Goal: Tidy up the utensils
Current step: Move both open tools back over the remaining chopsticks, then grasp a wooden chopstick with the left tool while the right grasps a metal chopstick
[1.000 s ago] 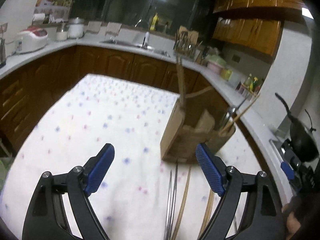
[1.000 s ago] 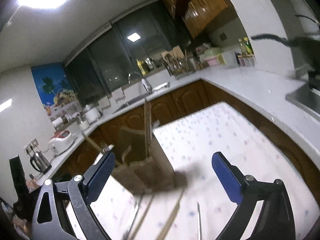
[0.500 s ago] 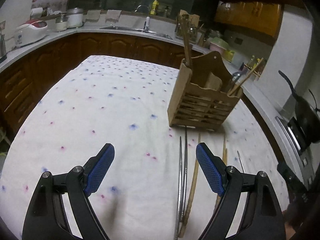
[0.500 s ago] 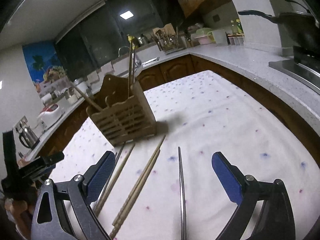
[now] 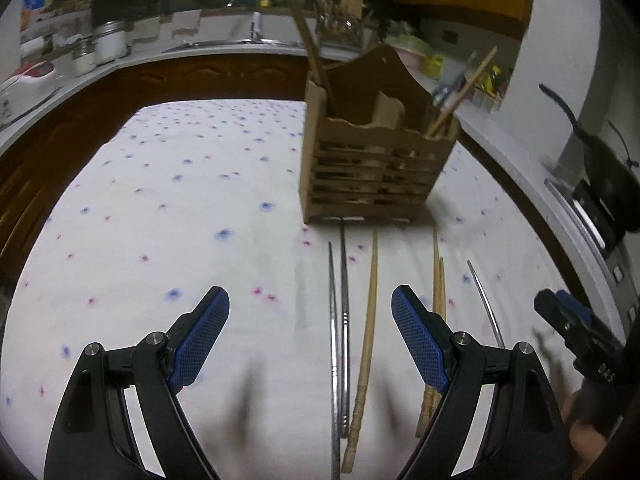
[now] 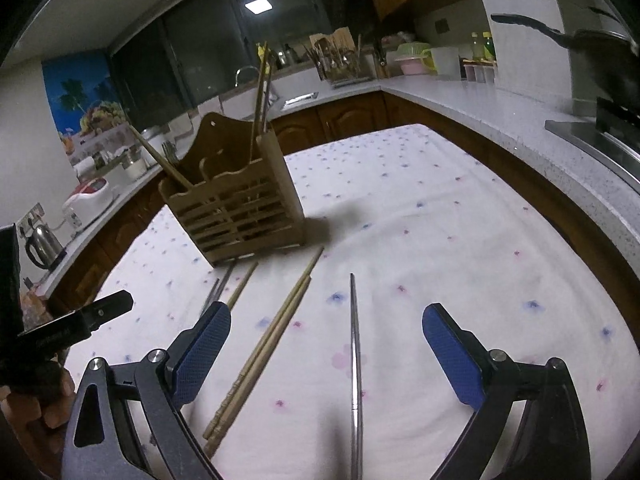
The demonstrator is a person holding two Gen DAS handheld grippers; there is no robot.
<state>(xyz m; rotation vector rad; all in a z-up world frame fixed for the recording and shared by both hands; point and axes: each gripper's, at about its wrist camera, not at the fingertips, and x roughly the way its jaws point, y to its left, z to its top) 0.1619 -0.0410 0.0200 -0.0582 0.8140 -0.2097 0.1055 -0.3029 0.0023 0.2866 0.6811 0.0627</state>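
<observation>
Since the earlier frames both grippers have come lower and tipped down, so the loose chopsticks now fill the near part of each view. The left gripper (image 5: 310,340) stands wide and empty over two metal chopsticks (image 5: 338,320) and one wooden chopstick (image 5: 366,320). The right gripper (image 6: 326,346) is also wide and empty, with a single metal chopstick (image 6: 355,344) between its jaws and a wooden pair (image 6: 264,344) just beside. All lie on the dotted tablecloth (image 5: 160,200) before the wooden holder (image 5: 376,168). The step seems to be the approach for a pick. Next, each gripper probably needs to go down and close on one thin stick.
</observation>
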